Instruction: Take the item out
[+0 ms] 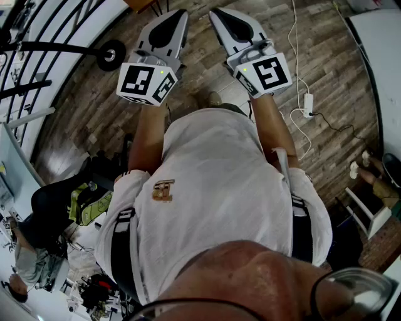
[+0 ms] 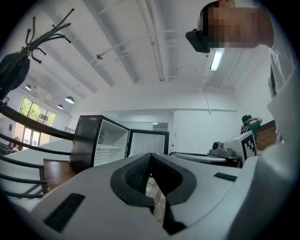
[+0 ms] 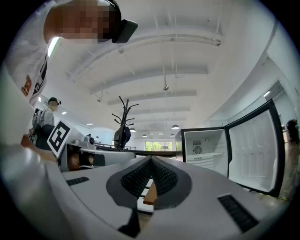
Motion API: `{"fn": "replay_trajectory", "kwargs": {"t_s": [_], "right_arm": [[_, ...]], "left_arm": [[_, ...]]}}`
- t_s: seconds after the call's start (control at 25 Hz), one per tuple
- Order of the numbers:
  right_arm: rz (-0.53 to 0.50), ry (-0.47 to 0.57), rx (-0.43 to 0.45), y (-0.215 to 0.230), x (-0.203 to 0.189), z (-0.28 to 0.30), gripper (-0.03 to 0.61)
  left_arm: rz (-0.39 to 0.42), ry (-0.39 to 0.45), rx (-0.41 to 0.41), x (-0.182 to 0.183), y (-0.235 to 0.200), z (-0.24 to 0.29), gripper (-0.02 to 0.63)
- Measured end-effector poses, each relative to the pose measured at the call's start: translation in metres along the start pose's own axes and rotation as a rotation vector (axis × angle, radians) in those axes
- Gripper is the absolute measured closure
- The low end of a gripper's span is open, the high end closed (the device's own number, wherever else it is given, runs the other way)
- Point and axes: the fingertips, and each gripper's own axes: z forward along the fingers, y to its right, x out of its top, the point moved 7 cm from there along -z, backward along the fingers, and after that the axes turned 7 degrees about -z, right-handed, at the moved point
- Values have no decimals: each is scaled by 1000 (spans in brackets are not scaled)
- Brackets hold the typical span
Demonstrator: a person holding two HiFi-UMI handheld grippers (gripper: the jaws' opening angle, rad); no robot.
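Observation:
A black mini fridge [image 2: 89, 140] stands ahead with its door [image 2: 148, 143] swung open; the white shelves inside show nothing I can make out. In the right gripper view the same fridge [image 3: 202, 147] and its open door [image 3: 255, 152] are at the right. My left gripper [image 1: 180, 12] and right gripper [image 1: 217, 12] are held side by side in front of my chest, pointing forward over the wood floor. The left gripper [image 2: 151, 155] has its jaws closed together with nothing between them. The right gripper [image 3: 151, 158] is also shut and holds nothing.
A coat rack [image 3: 123, 117] stands behind a curved railing. A white power strip [image 1: 307, 103] and cable lie on the floor at the right. A black wheeled base [image 1: 111, 55] is at the left, a bag [image 1: 88, 202] lower left. Another person [image 2: 248, 124] stands far off.

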Motion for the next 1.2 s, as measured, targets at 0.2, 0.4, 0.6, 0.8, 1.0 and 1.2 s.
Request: {"fn": "replay_trajectory", "kwargs": {"t_s": [0.2,0.4,0.6,0.8,1.0,1.2], "right_arm": [[0,3,2,18,-1,-5,546],[-4,16,9,31,0,-10,546],[-7,25,26,47,2,-10,546],[-6,38,34,78,-3,-17,546],[3,28,30,109,-15,-22,546],[-3,24,32,129,-20,-23,546]], "left_arm": [[6,-7,-3,-4,7,19,595],[5,-9,1,-7,13,34,595],[3,10,15,-7,15,52,595],[38,24,35,-10,25,82,595],[59,14,56,-20,30,109,595],[62,20,67,-24,32,128,595]]}}
